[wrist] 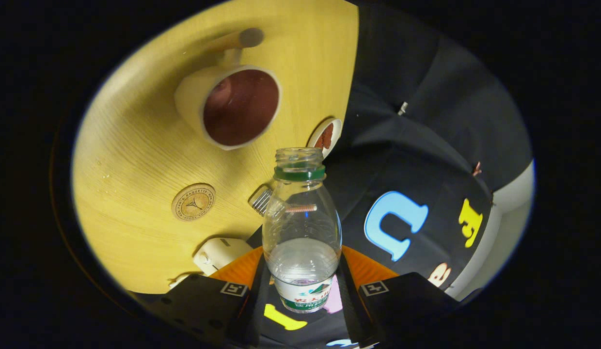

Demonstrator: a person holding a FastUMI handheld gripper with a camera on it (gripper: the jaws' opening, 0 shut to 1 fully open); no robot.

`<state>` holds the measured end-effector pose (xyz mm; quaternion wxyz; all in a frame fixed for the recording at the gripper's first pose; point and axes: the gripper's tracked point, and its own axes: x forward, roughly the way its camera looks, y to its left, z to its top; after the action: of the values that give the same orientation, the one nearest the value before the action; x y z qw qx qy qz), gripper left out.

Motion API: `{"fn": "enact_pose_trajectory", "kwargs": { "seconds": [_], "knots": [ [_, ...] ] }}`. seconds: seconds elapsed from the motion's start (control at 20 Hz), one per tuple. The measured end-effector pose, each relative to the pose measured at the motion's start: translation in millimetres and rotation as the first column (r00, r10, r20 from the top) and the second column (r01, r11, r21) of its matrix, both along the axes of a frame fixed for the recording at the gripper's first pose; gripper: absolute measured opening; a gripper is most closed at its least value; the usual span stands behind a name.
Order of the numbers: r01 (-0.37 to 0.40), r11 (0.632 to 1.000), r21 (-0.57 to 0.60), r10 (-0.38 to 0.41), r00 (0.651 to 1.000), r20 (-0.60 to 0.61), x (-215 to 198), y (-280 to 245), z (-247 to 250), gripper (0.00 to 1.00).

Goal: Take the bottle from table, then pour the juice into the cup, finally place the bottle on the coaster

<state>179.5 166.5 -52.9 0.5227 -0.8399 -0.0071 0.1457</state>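
Observation:
My gripper (302, 286) is shut on a clear plastic bottle (301, 228) with a green neck ring and no cap; both fingers press its lower body. Clear liquid fills the bottle's lower part. The view is rolled sideways, so the wooden table (135, 145) stands tilted beyond the fingers. A cream cup (230, 106) with a dark red inside stands on the table beyond the bottle's mouth, and it looks empty. A round wooden coaster (193, 202) lies on the table nearer to the fingers than the cup.
A small white dish (324, 134) with something brown in it sits at the table's edge just past the bottle's mouth. A ribbed bottle cap (261, 201) lies beside the bottle's shoulder. A white device (218, 254) rests near the left finger. A wooden handle (235, 41) sticks out past the cup.

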Motion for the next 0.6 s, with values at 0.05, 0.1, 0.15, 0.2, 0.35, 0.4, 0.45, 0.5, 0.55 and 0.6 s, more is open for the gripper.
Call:
{"fn": "enact_pose_trajectory", "kwargs": {
  "seconds": [0.05,0.1,0.15,0.2,0.35,0.4,0.45,0.5,0.55,0.6],
  "knots": [
    [0.031,0.998,0.056,-0.031,0.999,-0.009,-3,-3,7,0.69],
    [0.059,0.992,0.114,-0.057,0.998,-0.020,-7,-6,14,0.69],
    [0.086,0.981,0.174,-0.082,0.996,-0.030,-9,-8,20,0.69],
    [0.109,0.967,0.232,-0.102,0.994,-0.041,-13,-10,27,0.69],
    [0.169,0.903,0.394,-0.152,0.986,-0.075,-25,-15,49,0.69],
    [0.195,0.873,0.448,-0.169,0.981,-0.098,-27,-16,53,0.69],
    [0.224,0.835,0.502,-0.186,0.975,-0.126,-30,-20,56,0.69],
    [0.257,0.790,0.557,-0.200,0.966,-0.163,-34,-24,58,0.69],
    [0.292,0.737,0.610,-0.212,0.956,-0.201,-36,-26,59,0.69],
    [0.327,0.679,0.658,-0.220,0.945,-0.242,-39,-31,58,0.69]
  ]
}}
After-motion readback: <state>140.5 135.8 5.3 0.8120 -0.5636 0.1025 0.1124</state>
